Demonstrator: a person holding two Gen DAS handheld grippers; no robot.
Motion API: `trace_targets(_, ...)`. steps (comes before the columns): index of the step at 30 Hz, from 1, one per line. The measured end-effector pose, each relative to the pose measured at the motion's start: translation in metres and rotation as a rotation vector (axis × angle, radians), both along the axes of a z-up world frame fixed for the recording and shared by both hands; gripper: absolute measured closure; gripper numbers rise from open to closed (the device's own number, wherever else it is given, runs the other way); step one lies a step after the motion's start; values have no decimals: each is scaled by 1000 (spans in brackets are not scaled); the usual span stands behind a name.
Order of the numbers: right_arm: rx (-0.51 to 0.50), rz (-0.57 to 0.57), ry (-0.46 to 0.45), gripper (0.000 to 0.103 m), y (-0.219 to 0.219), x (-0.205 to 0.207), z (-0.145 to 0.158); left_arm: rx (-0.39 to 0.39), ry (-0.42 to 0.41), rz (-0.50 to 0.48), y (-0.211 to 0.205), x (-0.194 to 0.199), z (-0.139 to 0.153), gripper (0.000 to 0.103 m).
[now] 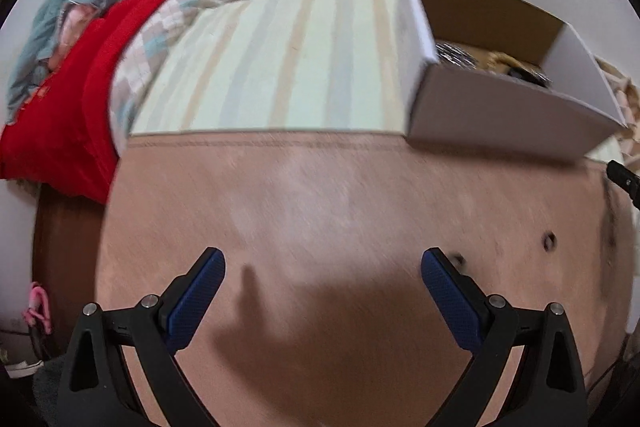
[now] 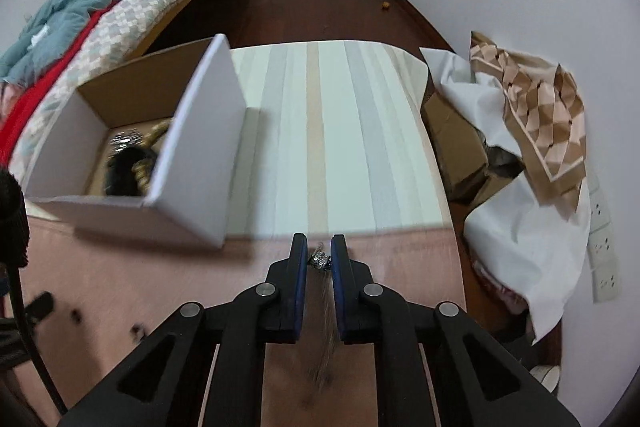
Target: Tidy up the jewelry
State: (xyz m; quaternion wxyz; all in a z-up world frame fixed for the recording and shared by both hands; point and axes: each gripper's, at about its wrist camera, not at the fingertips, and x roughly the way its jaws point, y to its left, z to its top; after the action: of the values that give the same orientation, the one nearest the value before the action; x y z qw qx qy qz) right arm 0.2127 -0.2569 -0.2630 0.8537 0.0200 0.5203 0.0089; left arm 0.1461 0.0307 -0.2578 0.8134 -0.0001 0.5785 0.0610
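Observation:
A white cardboard box (image 2: 192, 163) stands on the table with several pieces of jewelry (image 2: 128, 155) inside; it also shows in the left wrist view (image 1: 500, 107) at the right. My right gripper (image 2: 320, 247) is shut on a small silver jewelry piece (image 2: 320, 259) and holds it just above the pink table surface (image 2: 120, 267), right of the box. My left gripper (image 1: 322, 263) is open and empty above the pink surface (image 1: 320, 195), in front and left of the box.
A striped mat (image 2: 340, 147) covers the far part of the table. Small dark items (image 1: 550, 241) lie on the pink surface. A bed with blankets (image 1: 100, 27) is at the left. Boxes and cloth (image 2: 520, 147) are piled at the right by the wall.

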Motion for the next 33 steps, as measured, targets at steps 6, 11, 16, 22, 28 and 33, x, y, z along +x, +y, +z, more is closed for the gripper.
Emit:
trace_targets(6, 44, -15, 7, 91, 4, -45, 12, -36, 22, -82, -28, -5, -10, 9)
trace_targets(11, 57, -33, 35, 91, 7, -64, 6, -32, 5, -129, -49, -3, -10, 20)
trace_targets(16, 82, -52, 62, 91, 8, -75, -3, -67, -29, -167, -56, -3, -4, 52)
trace_targets(22, 81, -41, 69, 91, 13, -77, -4, -55, -27, -206, -71, -4, 1, 93)
trace_targets(28, 88, -43, 42, 91, 12, -73, 9, -67, -20, -203, -67, -9, 2, 93)
trace_targets(33, 119, -51, 0, 91, 8, -71, 32, -83, -38, -202, -66, -14, 14, 93)
